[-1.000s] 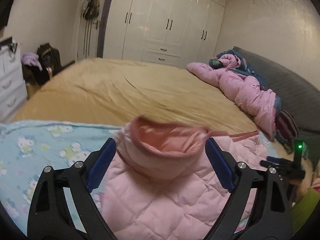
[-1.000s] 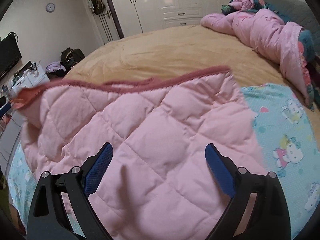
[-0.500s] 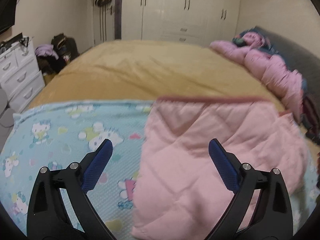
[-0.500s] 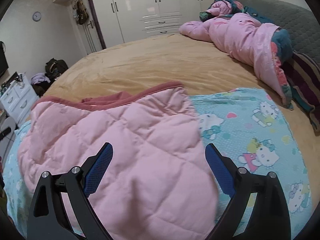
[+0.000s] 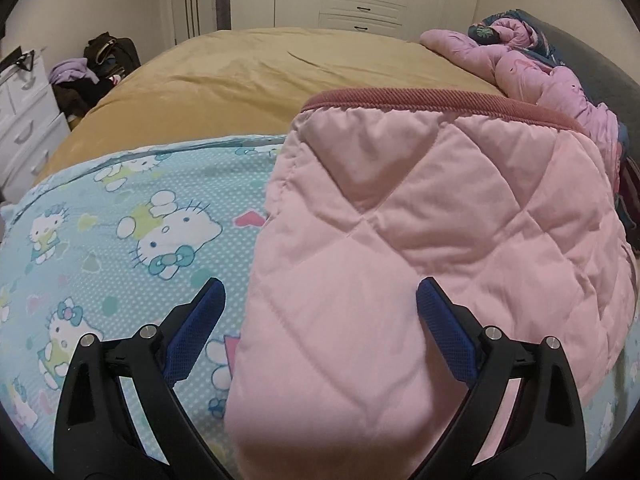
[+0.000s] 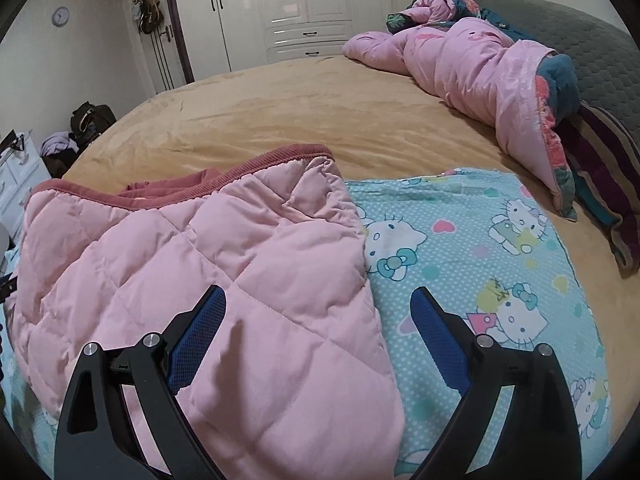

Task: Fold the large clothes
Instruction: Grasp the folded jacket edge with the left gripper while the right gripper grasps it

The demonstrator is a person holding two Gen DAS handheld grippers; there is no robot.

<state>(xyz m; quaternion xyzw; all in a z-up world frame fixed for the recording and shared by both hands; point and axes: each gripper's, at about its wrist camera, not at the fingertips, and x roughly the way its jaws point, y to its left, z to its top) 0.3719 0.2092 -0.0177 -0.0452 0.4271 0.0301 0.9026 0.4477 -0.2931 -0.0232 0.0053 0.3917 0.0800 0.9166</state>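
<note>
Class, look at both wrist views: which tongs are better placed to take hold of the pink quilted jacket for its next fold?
Probably the left tongs: open, with the pink quilted jacket filling their gap. The right tongs straddle its edge, half over the blue cartoon sheet.

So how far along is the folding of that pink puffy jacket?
It looks partly done: the pink quilted jacket lies doubled into a compact bundle on the cartoon-cat sheet, its ribbed hem along the far edge. Nothing is in hand; the left gripper and right gripper are both open above it. Probably left: a final fold or some tidying, since the bundle looks lumpy. The other pink coat lies unfolded.
</note>
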